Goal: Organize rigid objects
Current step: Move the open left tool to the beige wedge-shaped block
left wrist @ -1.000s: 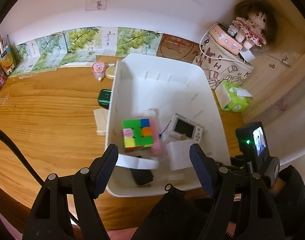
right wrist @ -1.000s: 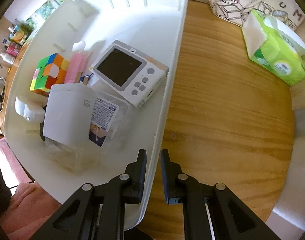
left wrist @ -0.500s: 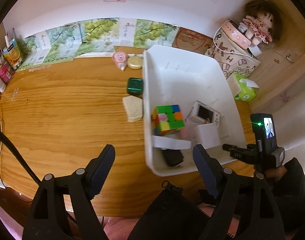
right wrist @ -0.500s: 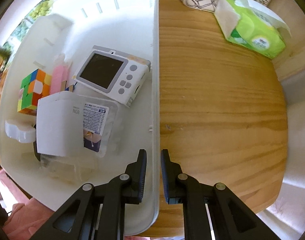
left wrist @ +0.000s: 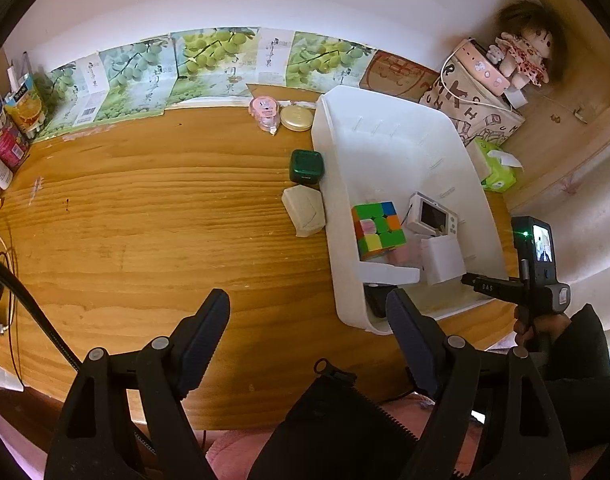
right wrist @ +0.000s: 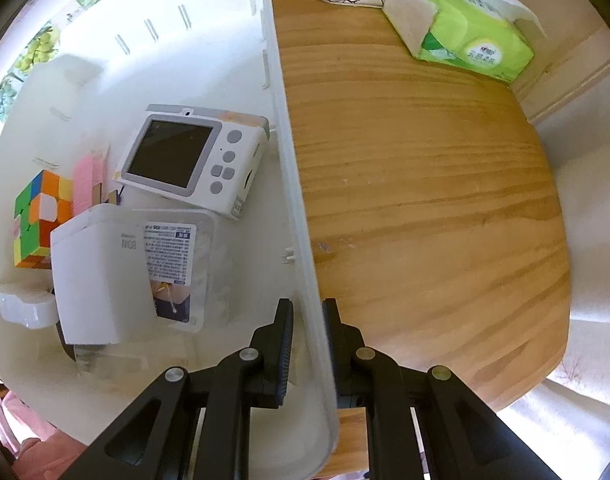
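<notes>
Clamping the white bin [right wrist: 301, 240] by its right wall, our right gripper [right wrist: 308, 322] has one pad inside and one outside the rim. The bin sits at the right end of the wooden table [left wrist: 145, 220] and holds a cube [left wrist: 379, 230], a small white camera [right wrist: 193, 160], a white box [right wrist: 101, 276] with a printed label, and a pink item [right wrist: 88, 180] between cube and camera. Our left gripper [left wrist: 309, 328] hovers over bare wood left of the bin; its jaws have just been opening and stand wide apart with nothing between them. Just outside the bin's left wall lie a green case [left wrist: 307, 166] and a cream case [left wrist: 305, 210]. A tissue pack [right wrist: 469, 32] rests beyond the bin's right side.
</notes>
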The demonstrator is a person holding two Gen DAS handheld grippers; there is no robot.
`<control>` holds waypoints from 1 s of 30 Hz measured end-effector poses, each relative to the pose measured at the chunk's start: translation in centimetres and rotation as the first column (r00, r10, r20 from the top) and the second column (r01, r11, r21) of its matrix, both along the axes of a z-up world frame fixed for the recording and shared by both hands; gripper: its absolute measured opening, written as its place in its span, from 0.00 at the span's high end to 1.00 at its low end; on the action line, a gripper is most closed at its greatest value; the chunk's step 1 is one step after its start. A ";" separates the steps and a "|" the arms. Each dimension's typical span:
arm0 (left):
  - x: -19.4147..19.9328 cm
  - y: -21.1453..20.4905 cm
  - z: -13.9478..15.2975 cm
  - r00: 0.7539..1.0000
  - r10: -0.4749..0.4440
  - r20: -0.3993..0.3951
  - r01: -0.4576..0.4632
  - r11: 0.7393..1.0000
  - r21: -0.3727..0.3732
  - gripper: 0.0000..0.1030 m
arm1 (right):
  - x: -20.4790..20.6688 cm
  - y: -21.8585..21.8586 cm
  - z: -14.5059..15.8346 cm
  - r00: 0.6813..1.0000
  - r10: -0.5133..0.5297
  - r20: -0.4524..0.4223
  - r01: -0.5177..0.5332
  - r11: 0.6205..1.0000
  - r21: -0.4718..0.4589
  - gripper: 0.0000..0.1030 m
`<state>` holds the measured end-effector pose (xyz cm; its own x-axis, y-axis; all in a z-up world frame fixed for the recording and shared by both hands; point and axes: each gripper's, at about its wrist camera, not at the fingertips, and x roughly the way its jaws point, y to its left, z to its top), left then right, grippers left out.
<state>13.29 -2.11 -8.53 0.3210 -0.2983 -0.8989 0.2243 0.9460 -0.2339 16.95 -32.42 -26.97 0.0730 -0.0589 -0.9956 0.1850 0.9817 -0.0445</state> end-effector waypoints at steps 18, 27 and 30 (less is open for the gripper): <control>4.3 1.5 -2.6 0.979 -0.192 -0.068 0.194 0.981 0.029 0.20 | -0.9 0.4 0.8 0.993 -0.116 0.035 0.117 0.992 -0.051 0.85; 7.7 0.6 -3.9 0.932 -0.354 -0.073 0.359 0.931 0.064 0.18 | -1.6 0.3 1.4 0.984 -0.176 0.040 0.178 0.982 -0.066 0.85; 8.7 0.2 -4.8 0.917 -0.389 -0.087 0.396 0.914 0.085 0.16 | -1.5 0.2 1.4 0.982 -0.184 0.038 0.186 0.980 -0.068 0.84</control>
<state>21.96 -1.95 -13.34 0.1344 -0.2967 -0.9455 0.5691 0.8042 -0.1714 15.40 -32.20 -25.56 0.0853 -0.1449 -0.9858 0.3654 0.9250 -0.1043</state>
